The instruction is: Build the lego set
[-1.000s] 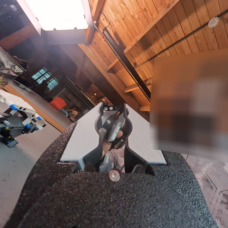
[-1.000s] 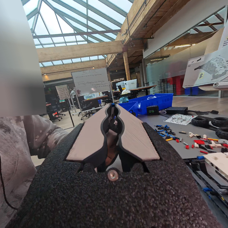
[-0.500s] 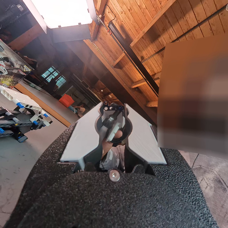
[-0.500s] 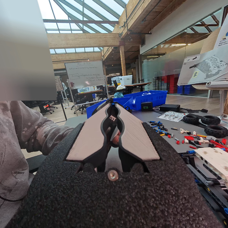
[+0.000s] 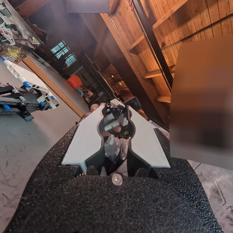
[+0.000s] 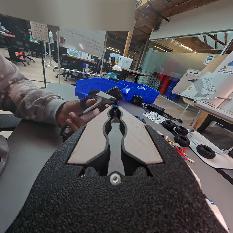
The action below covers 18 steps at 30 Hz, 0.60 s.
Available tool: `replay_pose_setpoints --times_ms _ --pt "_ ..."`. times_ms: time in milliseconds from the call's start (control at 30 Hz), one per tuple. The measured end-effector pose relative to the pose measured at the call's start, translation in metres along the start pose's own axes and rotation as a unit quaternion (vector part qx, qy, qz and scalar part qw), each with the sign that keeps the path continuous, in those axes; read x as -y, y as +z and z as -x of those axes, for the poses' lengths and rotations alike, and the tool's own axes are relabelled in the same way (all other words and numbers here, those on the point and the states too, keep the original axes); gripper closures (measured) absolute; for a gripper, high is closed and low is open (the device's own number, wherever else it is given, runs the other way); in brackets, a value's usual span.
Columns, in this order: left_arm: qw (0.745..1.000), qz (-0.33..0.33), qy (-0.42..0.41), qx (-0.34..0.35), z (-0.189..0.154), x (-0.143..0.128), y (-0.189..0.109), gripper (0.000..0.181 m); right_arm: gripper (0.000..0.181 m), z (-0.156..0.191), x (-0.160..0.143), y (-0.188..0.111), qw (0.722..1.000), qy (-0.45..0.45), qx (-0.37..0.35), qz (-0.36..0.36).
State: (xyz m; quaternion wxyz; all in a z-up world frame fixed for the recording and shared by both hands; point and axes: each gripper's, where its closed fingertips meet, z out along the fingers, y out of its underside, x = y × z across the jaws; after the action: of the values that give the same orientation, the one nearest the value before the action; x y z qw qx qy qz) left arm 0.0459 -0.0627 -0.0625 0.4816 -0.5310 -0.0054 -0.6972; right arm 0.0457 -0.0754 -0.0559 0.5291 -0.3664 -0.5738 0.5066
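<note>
My left gripper (image 5: 115, 108) is shut on a small black Lego beam with holes (image 5: 108, 107) and holds it up in the air. My right gripper (image 6: 115, 108) is shut on a small blue pin (image 6: 115, 106) above the grey table (image 6: 31, 145). The two grippers face each other, tips close together. The right gripper also shows beyond the black beam in the left wrist view (image 5: 117, 102). The left gripper, in a hand, shows in the right wrist view (image 6: 103, 99). The partly built white, grey and black model (image 5: 25, 95) stands on the table at the left.
Several black tyres (image 6: 182, 140) and loose red, white and blue pieces (image 6: 179, 150) lie at the right. Blue bins (image 6: 100, 87), a small black device (image 6: 136, 100) and a sticker sheet (image 6: 155, 117) sit behind. An instruction booklet on a stand (image 6: 204, 87) is at far right. The set's box (image 5: 12, 31) stands behind the model. Only a small space, under 4 cm, lies between the two pairs of fingers.
The right gripper has tipped down towards the table and the left gripper has swung round, and their tips have come closer. Both have stayed shut on their pieces.
</note>
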Motion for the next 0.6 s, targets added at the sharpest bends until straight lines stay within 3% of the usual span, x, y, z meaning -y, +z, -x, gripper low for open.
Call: replay_pose_setpoints --times_ms 600 --pt "0.998 -0.026 -0.006 0.048 0.012 0.003 -0.002 0.150 0.177 -0.006 -0.011 0.004 1.000 -0.005 -0.020 0.006"
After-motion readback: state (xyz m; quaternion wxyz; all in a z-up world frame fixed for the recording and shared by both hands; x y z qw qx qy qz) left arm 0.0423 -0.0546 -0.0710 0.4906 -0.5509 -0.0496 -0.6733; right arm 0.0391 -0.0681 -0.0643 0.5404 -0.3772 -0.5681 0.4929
